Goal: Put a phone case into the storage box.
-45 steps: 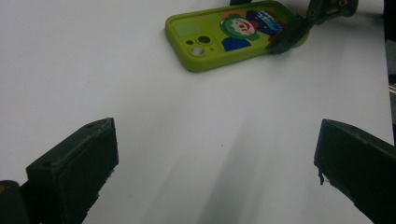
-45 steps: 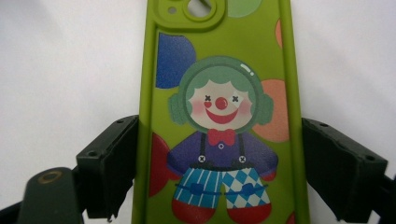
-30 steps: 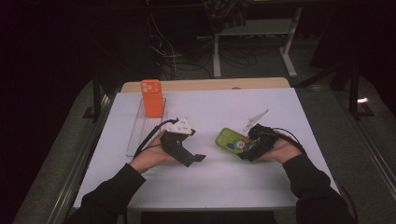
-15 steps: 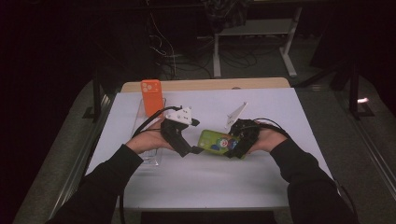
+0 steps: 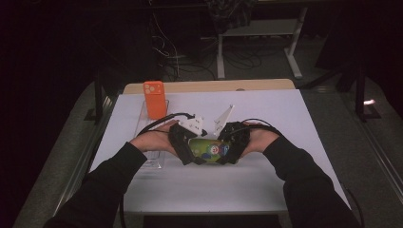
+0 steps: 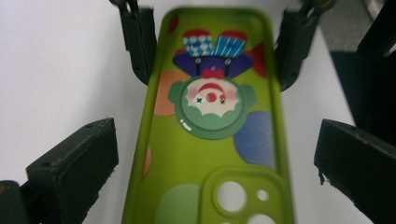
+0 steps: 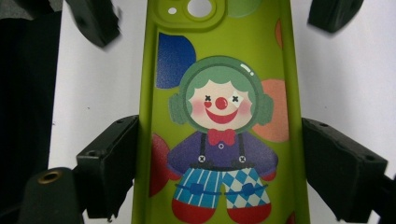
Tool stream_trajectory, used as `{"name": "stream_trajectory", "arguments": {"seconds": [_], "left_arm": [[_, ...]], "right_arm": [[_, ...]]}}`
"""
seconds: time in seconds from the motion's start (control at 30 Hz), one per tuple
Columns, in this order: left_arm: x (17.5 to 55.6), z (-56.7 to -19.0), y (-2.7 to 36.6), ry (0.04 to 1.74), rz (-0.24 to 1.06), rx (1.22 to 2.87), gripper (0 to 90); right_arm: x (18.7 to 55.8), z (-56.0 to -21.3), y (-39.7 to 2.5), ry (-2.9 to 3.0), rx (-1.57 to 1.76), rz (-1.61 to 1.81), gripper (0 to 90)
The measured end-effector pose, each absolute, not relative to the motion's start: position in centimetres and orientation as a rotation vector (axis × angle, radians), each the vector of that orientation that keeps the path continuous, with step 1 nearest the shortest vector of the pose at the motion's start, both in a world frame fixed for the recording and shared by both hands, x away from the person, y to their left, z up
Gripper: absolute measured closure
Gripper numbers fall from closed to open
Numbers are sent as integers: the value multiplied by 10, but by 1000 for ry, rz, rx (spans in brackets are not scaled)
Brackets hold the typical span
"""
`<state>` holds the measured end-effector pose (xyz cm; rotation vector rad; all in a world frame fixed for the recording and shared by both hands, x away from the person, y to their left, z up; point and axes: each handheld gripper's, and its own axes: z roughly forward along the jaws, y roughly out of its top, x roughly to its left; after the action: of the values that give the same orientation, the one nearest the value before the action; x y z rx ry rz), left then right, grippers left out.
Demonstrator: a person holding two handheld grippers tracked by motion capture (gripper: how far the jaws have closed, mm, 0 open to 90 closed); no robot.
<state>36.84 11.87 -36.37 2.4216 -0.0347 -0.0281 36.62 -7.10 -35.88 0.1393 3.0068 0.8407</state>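
Since half a second ago, both hands have been drawn closer together at the middle of the white table (image 5: 285, 180), and the green phone case (image 5: 209, 149) has been brought level between them. The left gripper (image 5: 186, 153) is held by a hand whose forearm enters from the lower left, angled inward; the right gripper (image 5: 229, 151) is held by a hand whose forearm enters from the lower right, mirrored toward it. The two grippers are faced toward each other across the case.

In the left gripper view, the case (image 6: 210, 135) is seen lying between that gripper's own fingers (image 6: 74, 163), which are spread wide with a visible gap on each side of the case; the camera-cutout end lies nearest them. The other gripper's fingers are seen at the far end, beside the case's edges. In the right gripper view, the case (image 7: 219, 121) again lies between widely parted fingers (image 7: 109, 165), clear white table showing on both sides, with the clown's feet nearest.

An orange phone (image 5: 154, 99) is stood upright beyond the left fingers, well apart from them.
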Motion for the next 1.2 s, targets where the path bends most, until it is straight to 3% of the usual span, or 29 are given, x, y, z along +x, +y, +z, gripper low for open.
{"name": "stream_trajectory", "arguments": {"seconds": [0.2,0.57,0.87,1.03,1.2], "left_arm": [[369,-367,115,-23,-14,2441,2],[369,-370,113,-33,-48,2460,134],[370,-372,113,-17,-87,2430,155],[366,-375,114,44,-67,2448,157],[361,-382,117,162,-46,2436,156]], "right_arm": [[365,-355,-68,3005,125,851,150],[364,-352,-69,2995,115,863,150],[364,-352,-73,2997,112,875,141],[362,-355,-82,2983,201,916,1],[358,-354,-105,2905,374,980,0]]}}
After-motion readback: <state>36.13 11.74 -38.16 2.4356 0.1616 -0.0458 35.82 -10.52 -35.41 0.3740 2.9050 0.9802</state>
